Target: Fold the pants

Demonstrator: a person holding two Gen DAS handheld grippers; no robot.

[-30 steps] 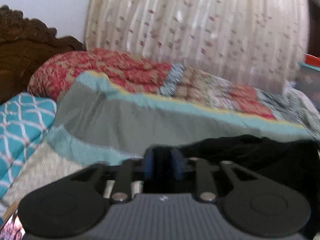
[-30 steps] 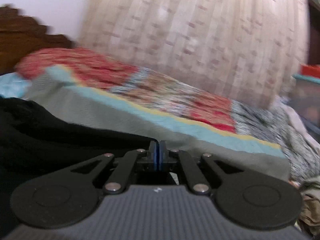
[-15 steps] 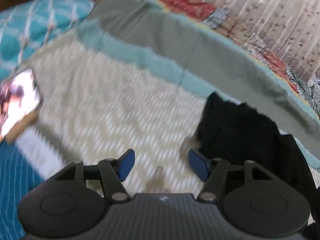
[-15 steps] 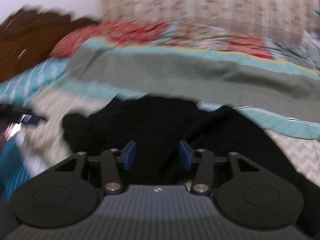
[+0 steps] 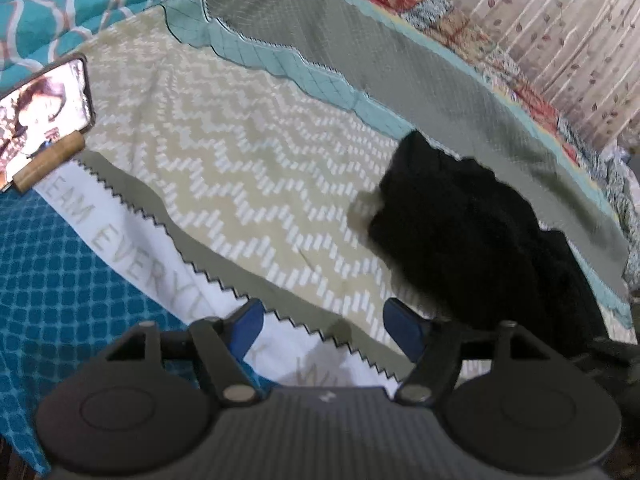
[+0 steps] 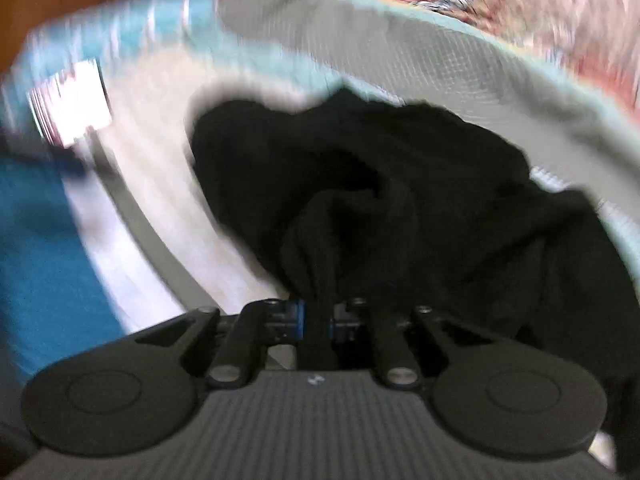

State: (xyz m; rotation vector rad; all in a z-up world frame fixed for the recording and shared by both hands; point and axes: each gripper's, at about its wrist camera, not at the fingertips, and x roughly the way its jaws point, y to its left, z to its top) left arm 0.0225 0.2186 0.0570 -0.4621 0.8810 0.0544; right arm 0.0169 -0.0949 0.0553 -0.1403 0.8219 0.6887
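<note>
Right wrist view: the right tongs [image 6: 316,320] have just closed, clamped on a bunched ridge of the black pants [image 6: 400,184] heaped on the bed [image 5: 240,168]; the left tongs [image 5: 324,328] have been opening, nothing between them; soft, limp cloth, best pinched at an edge or the waistband.

You have one pair of black pants [image 5: 472,220], one phone [image 5: 40,116], two tools: left tool [image 5: 324,326], right tool [image 6: 316,320].

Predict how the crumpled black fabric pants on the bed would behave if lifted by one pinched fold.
The black fabric pants lie heaped in soft folds, so probably floppy. Pinched in the right gripper, the cloth bunches; the rest would likely hang and trail.
</note>
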